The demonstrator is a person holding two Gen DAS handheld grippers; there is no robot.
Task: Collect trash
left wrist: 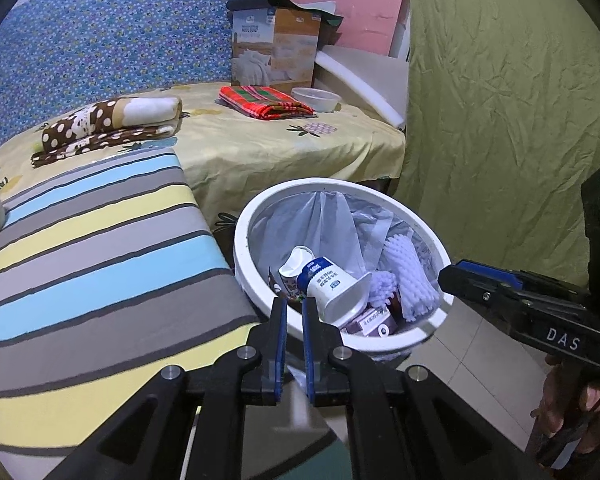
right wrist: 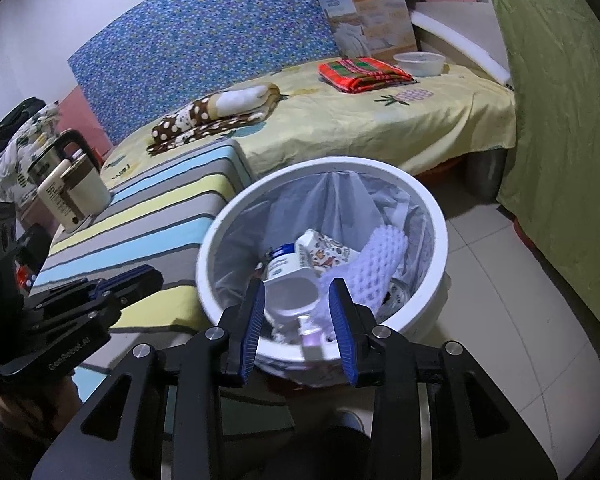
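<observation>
The right gripper (right wrist: 298, 312) has its fingers released over the white trash bin (right wrist: 428, 200), nothing between them; the left gripper (left wrist: 295, 312) is clenched, empty. A careless sweep could knock the rim and tip the bin, spilling the yogurt cup (right wrist: 290, 292)

Not much readable here. Clearest one is "DAS" in white letters on the black body of my right gripper (left wrist: 456, 276), off to the right of my left fingers (left wrist: 278, 320). My left gripper (right wrist: 140, 278) has raised lettering on its body too, starts with "Con" something, can't make out the rest. The cardboard box (left wrist: 276, 46) way beyond my fingers has a line that looks like "QUILT", the rest is too small. The white cup (left wrist: 332, 284) in the bin (left wrist: 244, 256) has a blue label, print unreadable.
</observation>
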